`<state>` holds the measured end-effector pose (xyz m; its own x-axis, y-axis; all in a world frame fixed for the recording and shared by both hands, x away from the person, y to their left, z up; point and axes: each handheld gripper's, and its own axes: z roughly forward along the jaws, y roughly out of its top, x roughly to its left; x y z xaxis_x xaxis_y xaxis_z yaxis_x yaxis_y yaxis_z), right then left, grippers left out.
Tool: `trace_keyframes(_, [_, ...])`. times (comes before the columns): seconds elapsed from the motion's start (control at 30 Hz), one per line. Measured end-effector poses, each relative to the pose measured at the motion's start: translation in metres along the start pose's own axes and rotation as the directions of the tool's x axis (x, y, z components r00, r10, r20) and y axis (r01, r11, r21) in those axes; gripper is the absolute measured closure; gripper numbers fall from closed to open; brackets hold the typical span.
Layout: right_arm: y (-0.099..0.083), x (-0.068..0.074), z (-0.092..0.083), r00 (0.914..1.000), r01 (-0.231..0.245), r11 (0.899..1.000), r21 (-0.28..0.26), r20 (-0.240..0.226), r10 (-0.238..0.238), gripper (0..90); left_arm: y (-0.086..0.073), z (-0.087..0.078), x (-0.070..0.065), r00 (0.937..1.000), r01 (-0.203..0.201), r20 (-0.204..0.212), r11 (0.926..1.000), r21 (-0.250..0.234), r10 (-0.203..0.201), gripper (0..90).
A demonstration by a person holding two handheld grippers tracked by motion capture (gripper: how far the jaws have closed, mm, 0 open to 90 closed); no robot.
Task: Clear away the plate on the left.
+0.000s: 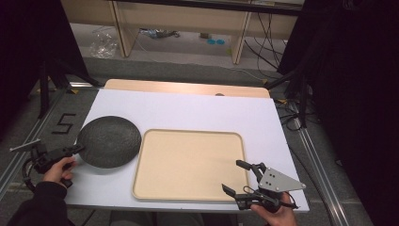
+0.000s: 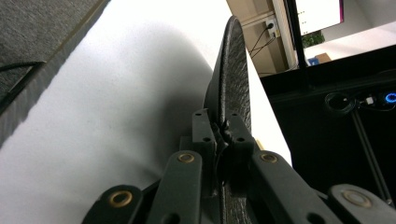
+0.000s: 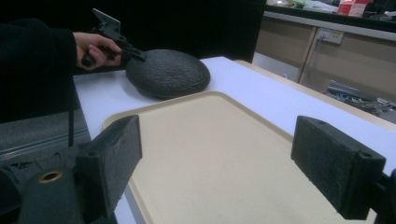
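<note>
A dark, rough-textured round plate [image 1: 109, 141] lies on the white table top at the left, just beside the tray's left edge. My left gripper [image 1: 80, 149] is shut on its near-left rim. In the left gripper view the pads [image 2: 223, 128] pinch the plate's [image 2: 236, 70] edge. From the right gripper view the plate [image 3: 167, 72] looks domed, with the left gripper [image 3: 140, 55] and a hand at its rim. A beige rectangular tray [image 1: 188, 165] lies bare in the middle. My right gripper [image 1: 235, 176] stands open over the tray's front right corner [image 3: 210, 140], nothing between its pads.
The white sheet [image 1: 188, 108] covers a wooden table whose far edge [image 1: 188, 87] shows beyond it. Black stands and cables flank both sides. A black figure 5 [image 1: 63, 123] is marked on the grey floor to the left.
</note>
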<state>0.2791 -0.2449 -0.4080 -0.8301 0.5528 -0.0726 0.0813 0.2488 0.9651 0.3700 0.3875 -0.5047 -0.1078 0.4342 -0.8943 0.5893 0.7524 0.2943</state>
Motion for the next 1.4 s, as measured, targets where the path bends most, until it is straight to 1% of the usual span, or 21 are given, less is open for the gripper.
trace_keyframes(0.07, [0.0,0.0,0.001,1.0,-0.001,1.0,-0.008,-0.008,0.001,17.4,0.0,0.0,0.0,1.0,0.004,0.006,1.0,-0.003,-0.004,84.9])
trace_keyframes(0.13, [0.0,0.0,0.0,1.0,0.002,1.0,0.003,0.001,-0.002,17.4,0.0,-0.001,-0.002,0.9998,0.014,-0.016,0.9999,-0.006,-0.014,84.5])
trace_keyframes(0.2, [0.0,-0.001,0.001,0.9999,-0.002,1.0,-0.012,-0.011,0.002,17.4,-0.001,-0.001,-0.002,0.9998,0.02,-0.008,0.9998,-0.008,-0.02,84.3])
trace_keyframes(0.27, [0.0,0.0,0.001,1.0,0.004,1.0,0.0,-0.002,-0.004,17.5,-0.001,-0.001,-0.003,0.9997,0.026,-0.002,0.9997,-0.006,-0.026,83.8])
trace_keyframes(0.4, [0.0,0.0,0.001,0.9999,-0.001,1.0,-0.014,-0.01,0.001,17.4,0.0,-0.002,-0.006,0.9995,0.03,-0.005,0.9994,-0.015,-0.03,83.7])
trace_keyframes(0.43, [0.0,0.0,0.001,0.9999,-0.001,1.0,-0.01,-0.01,0.001,17.4,0.001,-0.004,-0.007,0.9996,0.03,0.001,0.9994,-0.015,-0.03,83.4])
trace_keyframes(0.47, [-0.001,0.0,0.001,1.0,0.001,1.0,-0.009,-0.007,-0.001,17.4,0.003,-0.005,-0.007,0.9992,0.024,0.034,0.9996,-0.017,-0.023,83.5])
trace_keyframes(0.5, [0.0,0.0,0.0,1.0,0.0,1.0,-0.001,-0.003,0.0,17.4,0.004,-0.007,-0.009,0.9996,0.023,0.015,0.9994,-0.026,-0.022,83.4])
trace_keyframes(0.6, [0.0,0.0,0.001,1.0,-0.001,1.0,-0.003,0.001,0.001,17.4,0.004,-0.01,-0.012,0.9984,0.04,0.042,0.9988,-0.03,-0.038,83.4])
trace_keyframes(0.63, [0.0,0.0,0.0,1.0,0.003,1.0,0.011,-0.008,-0.003,17.4,0.005,-0.01,-0.014,0.9983,0.036,0.047,0.9991,-0.02,-0.035,83.4])
trace_keyframes(0.7, [0.0,0.0,0.001,1.0,0.002,1.0,-0.001,-0.005,-0.002,17.5,0.004,-0.01,-0.017,0.9979,0.03,0.058,0.9993,-0.022,-0.029,83.3])
trace_keyframes(0.83, [-0.001,0.0,0.001,0.9999,0.002,1.0,0.004,-0.011,-0.002,17.4,0.001,-0.005,-0.025,0.9979,0.015,0.063,0.9999,0.006,-0.015,82.8])
trace_keyframes(0.87, [-0.001,0.0,0.001,1.0,0.001,1.0,0.009,-0.007,-0.001,17.5,-0.001,-0.003,-0.025,0.9961,0.014,0.087,0.9998,0.012,-0.015,82.7])
trace_keyframes(0.9, [-0.001,0.0,0.001,1.0,-0.001,1.0,0.009,-0.004,0.002,17.4,-0.003,-0.001,-0.029,0.997,0.012,0.076,0.9997,0.022,-0.013,82.6])
trace_keyframes(0.97, [-0.002,0.0,0.001,1.0,0.0,1.0,0.013,-0.007,0.0,17.4,-0.006,0.004,-0.031,0.994,0.008,0.109,0.999,0.045,-0.013,82.4])
trace_keyframes(1.07, [-0.002,-0.001,0.002,1.0,-0.001,1.0,0.006,-0.002,0.002,17.5,-0.011,0.011,-0.038,0.9934,-0.008,0.115,0.9976,0.069,0.0,82.5])
trace_keyframes(1.17, [-0.002,-0.001,0.001,1.0,-0.002,1.0,0.016,0.001,0.002,17.5,-0.018,0.02,-0.046,0.9916,-0.023,0.129,0.9943,0.104,0.009,82.2])
trace_keyframes(1.23, [-0.002,-0.001,0.002,1.0,-0.001,1.0,0.005,0.0,0.001,17.5,-0.021,0.025,-0.051,0.9898,-0.032,0.141,0.9923,0.119,0.015,82.2])
trace_keyframes(1.27, [-0.002,-0.001,0.001,1.0,-0.001,1.0,0.017,0.003,0.001,17.5,-0.023,0.027,-0.053,0.989,-0.042,0.147,0.9905,0.131,0.022,82.2])
trace_keyframes(1.33, [-0.002,-0.001,0.001,1.0,0.001,1.0,0.017,0.003,-0.001,17.5,-0.028,0.033,-0.057,0.9873,-0.04,0.158,0.9879,0.15,0.016,82.0])
trace_keyframes(1.4, [-0.002,-0.001,0.001,1.0,-0.003,1.0,0.002,-0.001,0.003,17.5,-0.033,0.04,-0.063,0.9862,-0.061,0.162,0.9845,0.165,0.034,81.9])
